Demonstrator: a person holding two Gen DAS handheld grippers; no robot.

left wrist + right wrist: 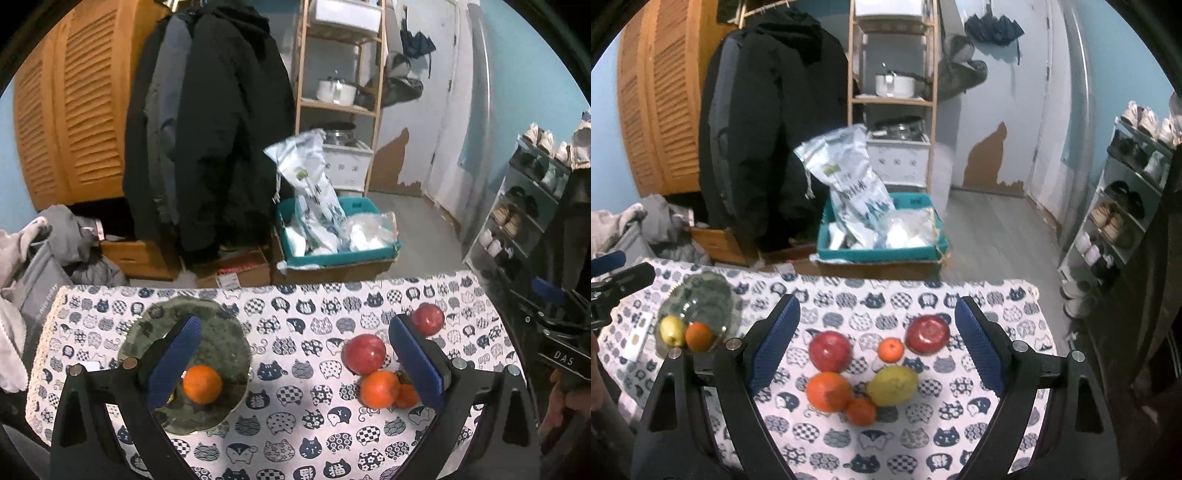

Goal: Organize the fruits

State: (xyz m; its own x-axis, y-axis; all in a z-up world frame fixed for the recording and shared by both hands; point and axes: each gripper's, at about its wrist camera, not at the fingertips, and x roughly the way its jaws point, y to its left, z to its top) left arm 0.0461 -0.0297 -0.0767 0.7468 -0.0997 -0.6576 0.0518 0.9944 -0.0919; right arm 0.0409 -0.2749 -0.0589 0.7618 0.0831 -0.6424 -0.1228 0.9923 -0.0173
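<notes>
A glass plate [218, 332] sits on the left of the cat-print cloth and holds an orange [202, 384]; the right wrist view shows the plate [701, 295] with a yellow fruit [672, 329] and an orange [699, 336]. My left gripper [295, 354] is open and empty, its left finger over the plate. My right gripper [877, 343] is open and empty above a fruit cluster: two red apples [830, 350] [927, 335], a yellow fruit [892, 386], a large orange [828, 391] and two small ones [891, 349] [861, 410].
The cloth-covered table [849, 295] ends at its far edge in front of a teal crate [879, 254] of bags on cardboard boxes. Coats, a wooden shelf and a shoe rack [1119, 206] stand beyond. A white card [637, 338] lies left of the plate.
</notes>
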